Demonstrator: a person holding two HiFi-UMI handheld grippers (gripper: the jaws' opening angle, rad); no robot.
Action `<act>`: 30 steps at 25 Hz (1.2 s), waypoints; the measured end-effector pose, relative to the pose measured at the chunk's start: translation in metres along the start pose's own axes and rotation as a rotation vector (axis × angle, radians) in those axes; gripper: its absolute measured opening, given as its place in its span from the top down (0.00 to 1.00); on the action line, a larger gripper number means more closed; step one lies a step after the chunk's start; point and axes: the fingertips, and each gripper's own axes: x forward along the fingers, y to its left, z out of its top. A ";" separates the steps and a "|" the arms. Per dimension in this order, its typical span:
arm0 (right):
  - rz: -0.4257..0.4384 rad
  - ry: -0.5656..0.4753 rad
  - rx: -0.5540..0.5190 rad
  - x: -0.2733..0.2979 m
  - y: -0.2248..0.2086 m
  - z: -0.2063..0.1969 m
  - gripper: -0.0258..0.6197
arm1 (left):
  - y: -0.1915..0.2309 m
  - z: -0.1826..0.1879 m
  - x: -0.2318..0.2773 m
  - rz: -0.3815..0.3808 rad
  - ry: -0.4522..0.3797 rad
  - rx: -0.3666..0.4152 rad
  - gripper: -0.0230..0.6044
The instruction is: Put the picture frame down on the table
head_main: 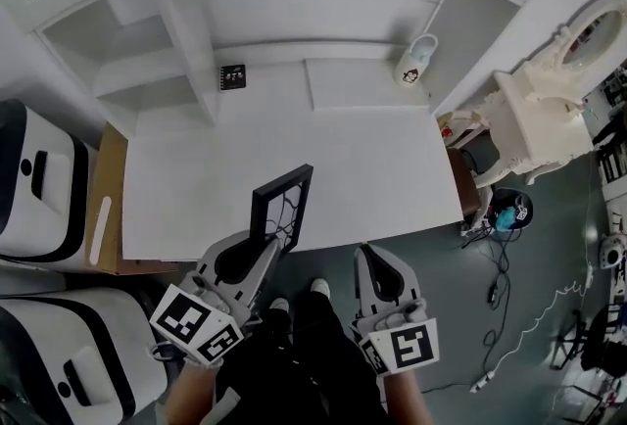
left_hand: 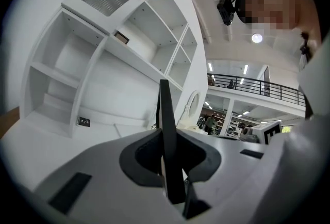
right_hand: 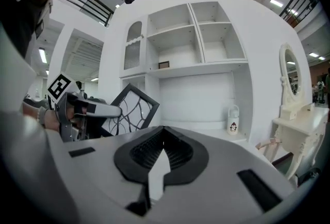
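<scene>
the left gripper (head_main: pixel 266 242) is clamping the one picture frame (head_main: pixel 282 206) by its lower edge, jaws pressed tight against it, and is holding it upright and slightly tilted over the near edge of the white table (head_main: pixel 372 168). the right gripper (head_main: pixel 370 255) is hovering just beside it, its two jaws closed together on nothing. one small white bottle (head_main: pixel 416 59) is standing at the back of the table.

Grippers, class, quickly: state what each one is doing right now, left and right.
Left gripper: shut on the edge of the picture frame.
Right gripper: shut, holding nothing.
</scene>
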 end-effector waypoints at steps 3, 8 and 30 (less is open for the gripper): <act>0.072 0.011 -0.004 0.009 -0.007 0.002 0.96 | -0.005 0.001 0.009 0.039 -0.016 -0.006 0.88; 0.221 -0.011 0.046 0.022 -0.016 0.009 0.96 | -0.015 -0.001 0.025 0.087 -0.023 -0.011 0.88; 0.595 0.095 0.367 0.053 -0.026 -0.012 0.78 | -0.068 -0.013 0.056 0.124 -0.064 -0.030 0.88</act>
